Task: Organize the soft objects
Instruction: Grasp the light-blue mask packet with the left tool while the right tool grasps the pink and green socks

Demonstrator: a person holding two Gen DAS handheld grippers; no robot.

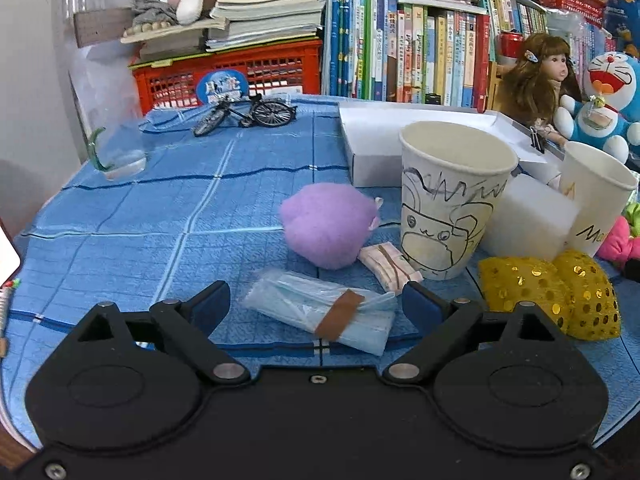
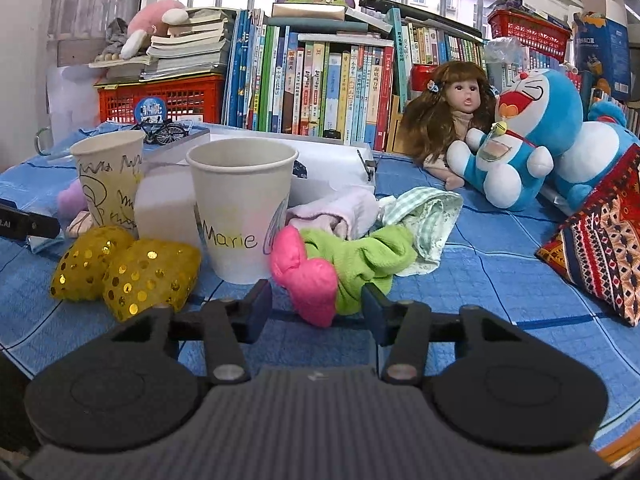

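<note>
From where I sit, almost nothing is sorted yet. In the left wrist view my left gripper [image 1: 316, 308] has its jaws spread wide, straddling the packet of blue face masks [image 1: 322, 310] at lower centre; the pads stand clear of it, so nothing is held. Just above lie the purple fluffy ball [image 1: 326, 224] and a small pink banded packet [image 1: 388, 266], beside the doodled paper cup [image 1: 452, 200], which looks empty as far as I can see into it. The yellow sequin pouches [image 1: 552, 292] sit at lower right on the tabletop [image 1: 160, 220].

In the right wrist view my right gripper [image 2: 316, 304] has its jaws part-way in around the pink stuffed heart [image 2: 306, 276] at centre; I cannot tell whether the pads press it yet. The heart lies against the green cloth [image 2: 368, 260], with more crumpled cloths [image 2: 420, 216] behind, next to the cup marked Marie [image 2: 242, 208].

My judgement: both first pickups are pending, and every soft piece remains loose
</note>
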